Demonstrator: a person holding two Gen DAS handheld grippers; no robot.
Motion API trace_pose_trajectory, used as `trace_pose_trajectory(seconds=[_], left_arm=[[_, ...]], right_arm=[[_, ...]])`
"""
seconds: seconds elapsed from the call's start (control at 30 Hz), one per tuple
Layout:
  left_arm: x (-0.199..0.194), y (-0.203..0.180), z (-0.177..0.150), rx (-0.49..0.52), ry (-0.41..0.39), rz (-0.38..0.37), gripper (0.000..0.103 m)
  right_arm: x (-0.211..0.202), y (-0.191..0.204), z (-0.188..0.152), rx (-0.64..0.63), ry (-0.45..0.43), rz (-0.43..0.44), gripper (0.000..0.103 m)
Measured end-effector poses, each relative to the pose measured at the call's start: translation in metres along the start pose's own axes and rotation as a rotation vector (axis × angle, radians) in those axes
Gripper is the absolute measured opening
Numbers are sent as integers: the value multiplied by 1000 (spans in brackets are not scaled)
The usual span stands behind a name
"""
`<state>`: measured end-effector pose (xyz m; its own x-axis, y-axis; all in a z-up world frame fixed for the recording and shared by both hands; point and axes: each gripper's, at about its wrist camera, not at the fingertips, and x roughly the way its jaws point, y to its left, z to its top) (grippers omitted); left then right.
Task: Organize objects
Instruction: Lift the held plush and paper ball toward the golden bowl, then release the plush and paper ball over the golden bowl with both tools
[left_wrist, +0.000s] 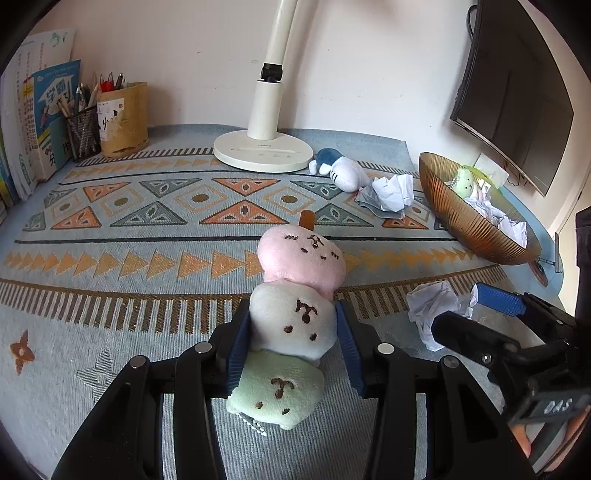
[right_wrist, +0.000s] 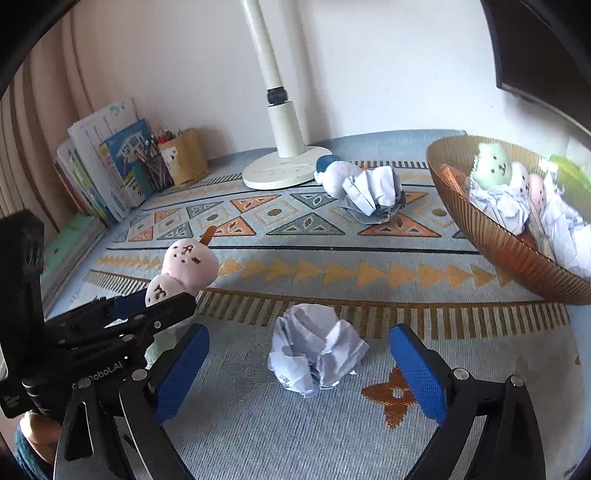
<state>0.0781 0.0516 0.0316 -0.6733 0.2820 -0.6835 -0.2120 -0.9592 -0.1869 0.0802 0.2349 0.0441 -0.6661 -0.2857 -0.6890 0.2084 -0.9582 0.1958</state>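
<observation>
Left gripper (left_wrist: 293, 341) is clamping the dango plush (left_wrist: 291, 325) at lower centre for binning, while right gripper (right_wrist: 299, 365) is gaping wide around crumpled paper (right_wrist: 316, 349).

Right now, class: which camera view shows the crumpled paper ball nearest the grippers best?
The right wrist view: the paper ball lies whole and central on the mat, ahead of the open right gripper. In the left wrist view the paper ball sits near the right edge, partly hidden behind that gripper.
</observation>
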Motion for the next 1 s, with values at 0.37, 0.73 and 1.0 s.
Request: trace_pose_trajectory(seconds=[0.37,0.73,1.0], left_arm=[[0,0,0,-5,-8,1,42],[-32,-51,30,111,-76,-59,42],[-33,-150,118,170,-137,-336,42]], right_arm=[[21,3,-3,-16,80,-41,54],[-45,-19,14,17,-100,4,52],[-146,-91,91,133,-330,-224,53]])
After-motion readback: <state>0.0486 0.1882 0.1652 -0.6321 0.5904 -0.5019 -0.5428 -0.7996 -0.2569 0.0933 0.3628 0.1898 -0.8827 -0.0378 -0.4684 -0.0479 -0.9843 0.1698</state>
